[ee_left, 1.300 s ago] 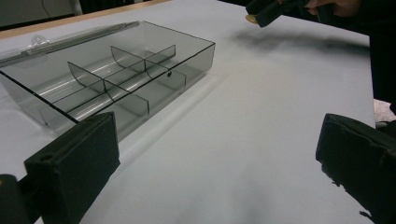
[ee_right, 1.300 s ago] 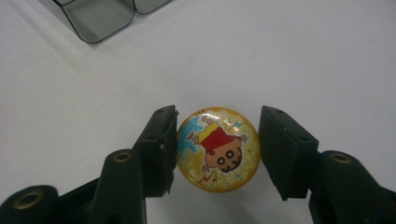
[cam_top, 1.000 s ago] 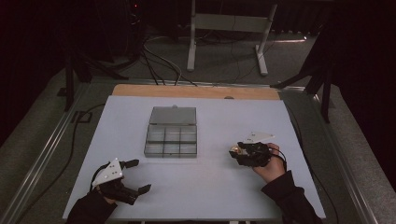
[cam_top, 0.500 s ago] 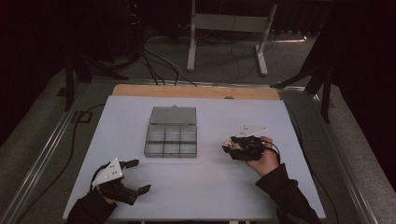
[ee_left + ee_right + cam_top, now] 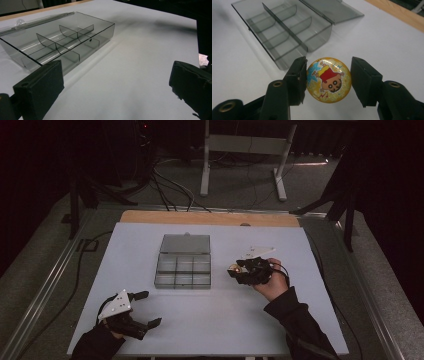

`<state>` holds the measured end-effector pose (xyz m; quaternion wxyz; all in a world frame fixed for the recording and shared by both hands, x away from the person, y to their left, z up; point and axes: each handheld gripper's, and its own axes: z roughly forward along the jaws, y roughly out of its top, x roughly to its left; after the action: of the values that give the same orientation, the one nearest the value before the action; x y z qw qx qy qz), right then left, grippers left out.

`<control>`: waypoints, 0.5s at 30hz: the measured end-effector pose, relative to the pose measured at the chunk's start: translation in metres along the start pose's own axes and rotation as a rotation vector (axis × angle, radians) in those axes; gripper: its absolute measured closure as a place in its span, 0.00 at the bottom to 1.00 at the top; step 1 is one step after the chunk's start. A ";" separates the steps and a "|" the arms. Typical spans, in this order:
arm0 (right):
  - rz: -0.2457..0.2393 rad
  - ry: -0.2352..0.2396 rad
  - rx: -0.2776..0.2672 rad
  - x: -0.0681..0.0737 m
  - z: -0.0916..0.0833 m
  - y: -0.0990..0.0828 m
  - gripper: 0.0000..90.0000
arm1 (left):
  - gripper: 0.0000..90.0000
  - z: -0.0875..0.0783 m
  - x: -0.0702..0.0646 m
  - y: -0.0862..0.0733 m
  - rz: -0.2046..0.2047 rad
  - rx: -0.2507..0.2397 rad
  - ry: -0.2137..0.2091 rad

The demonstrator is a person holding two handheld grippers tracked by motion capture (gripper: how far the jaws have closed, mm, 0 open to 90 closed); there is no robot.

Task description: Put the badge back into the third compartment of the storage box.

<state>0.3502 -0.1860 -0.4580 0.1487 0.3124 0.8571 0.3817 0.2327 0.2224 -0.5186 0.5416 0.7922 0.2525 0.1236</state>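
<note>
The right claw (image 5: 329, 82), gripping a cartoon badge (image 5: 328, 83), has moved closer to the open box (image 5: 183, 269); the left claw (image 5: 145, 309) rests wide open.

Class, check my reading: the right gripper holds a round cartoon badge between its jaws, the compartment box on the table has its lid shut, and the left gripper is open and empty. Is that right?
One detail is wrong: the lid. The right gripper view shows the compartment box open, lid folded back behind it and dividers exposed. The rest stands: the right gripper holds the round cartoon badge, and the left gripper is open and empty.
</note>
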 end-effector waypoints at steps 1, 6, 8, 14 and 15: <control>-0.004 0.003 0.000 0.000 0.001 0.002 0.53 | 0.00 0.000 0.000 0.000 -0.002 -0.004 0.000; -0.018 0.013 -0.006 0.005 0.006 0.017 0.53 | 0.00 0.000 0.000 0.000 -0.002 -0.003 -0.002; -0.018 0.015 -0.008 0.005 0.007 0.019 0.53 | 0.00 0.000 0.000 0.000 -0.004 -0.004 -0.002; -0.027 0.030 -0.013 0.009 0.014 0.031 0.53 | 0.00 0.000 0.000 0.000 -0.002 -0.003 -0.002; -0.029 0.034 -0.014 0.010 0.016 0.033 0.53 | 0.00 0.000 0.000 0.000 0.000 -0.002 -0.003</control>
<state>0.3645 -0.1538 -0.4438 0.1416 0.2922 0.8613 0.3907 0.2323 0.2226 -0.5184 0.5428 0.7919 0.2517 0.1225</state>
